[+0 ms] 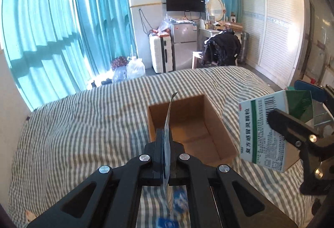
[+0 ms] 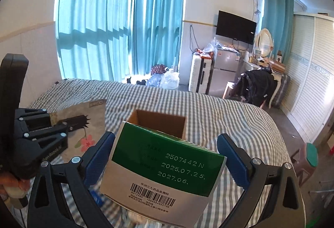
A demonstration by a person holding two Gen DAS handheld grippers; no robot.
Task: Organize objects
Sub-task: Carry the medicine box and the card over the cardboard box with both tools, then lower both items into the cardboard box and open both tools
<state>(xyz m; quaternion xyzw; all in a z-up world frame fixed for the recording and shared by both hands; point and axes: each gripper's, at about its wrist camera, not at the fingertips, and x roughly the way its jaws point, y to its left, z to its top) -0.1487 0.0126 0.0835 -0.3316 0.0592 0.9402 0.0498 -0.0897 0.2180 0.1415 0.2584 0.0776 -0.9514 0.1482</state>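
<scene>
bed (image 1: 83,123): striped cover; everything I'm working over sits on it.
carton (image 1: 187,123): open brown box resting on the bed, ahead of both grippers; it looks empty to me.
medicine box (image 2: 162,167): green and white, clamped between my right gripper's (image 2: 165,154) blue pads, held in the air just short of the carton.
card (image 1: 168,129): thin flat packet, flower print, seen edge-on; my left gripper (image 1: 165,140) is closed tight on it, above the carton's near left corner.
step: I judge both items are picked up and being carried to the carton.
next: I'd bring each over the opening, lower, then let go, box first so the card can slip in beside it.
</scene>
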